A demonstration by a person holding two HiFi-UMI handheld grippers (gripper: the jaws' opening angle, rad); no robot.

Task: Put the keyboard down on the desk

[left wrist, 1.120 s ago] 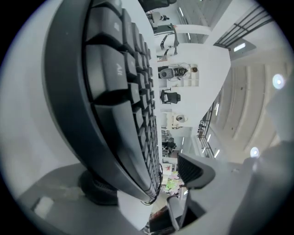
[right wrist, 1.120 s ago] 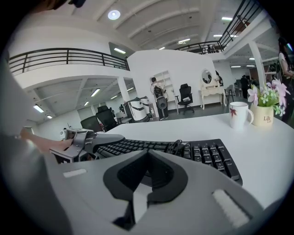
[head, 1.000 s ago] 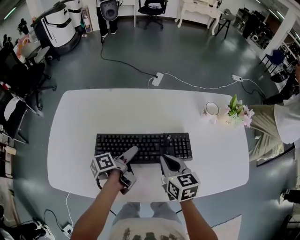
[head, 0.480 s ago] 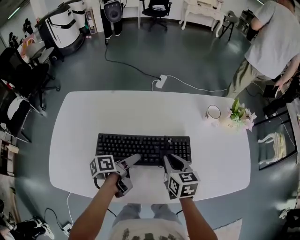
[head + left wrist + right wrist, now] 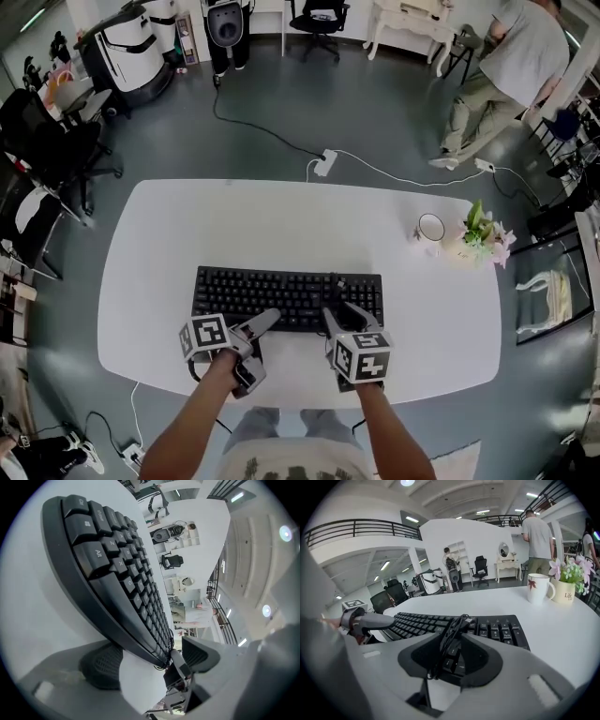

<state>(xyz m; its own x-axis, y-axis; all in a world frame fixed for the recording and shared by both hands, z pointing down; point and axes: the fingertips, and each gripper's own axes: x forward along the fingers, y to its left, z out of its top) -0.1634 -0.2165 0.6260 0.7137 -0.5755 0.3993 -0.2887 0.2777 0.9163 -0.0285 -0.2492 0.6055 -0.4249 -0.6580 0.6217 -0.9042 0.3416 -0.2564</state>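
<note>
The black keyboard (image 5: 286,298) lies flat on the white desk (image 5: 187,225), near its front edge. My right gripper (image 5: 345,315) is at the keyboard's front edge, right of the middle. Its jaws are opening and the pads do not press on the keys. In the right gripper view the keyboard (image 5: 487,625) and its coiled black cable (image 5: 451,632) show just past the dark pad (image 5: 476,663). My left gripper (image 5: 260,345) is open at the front edge, left of the middle. The keyboard's edge (image 5: 108,602) runs past its pads, with bare desk between them.
A white mug (image 5: 430,228) and a small pot of pink flowers (image 5: 480,234) stand at the desk's back right. A power strip (image 5: 325,161) and cables lie on the floor behind. A person (image 5: 511,56) walks at the far right; office chairs stand at the left.
My right gripper's jaws have spread apart at the keyboard's front edge. The left gripper drew back slightly. The keyboard has stayed flat. The person behind has moved.
</note>
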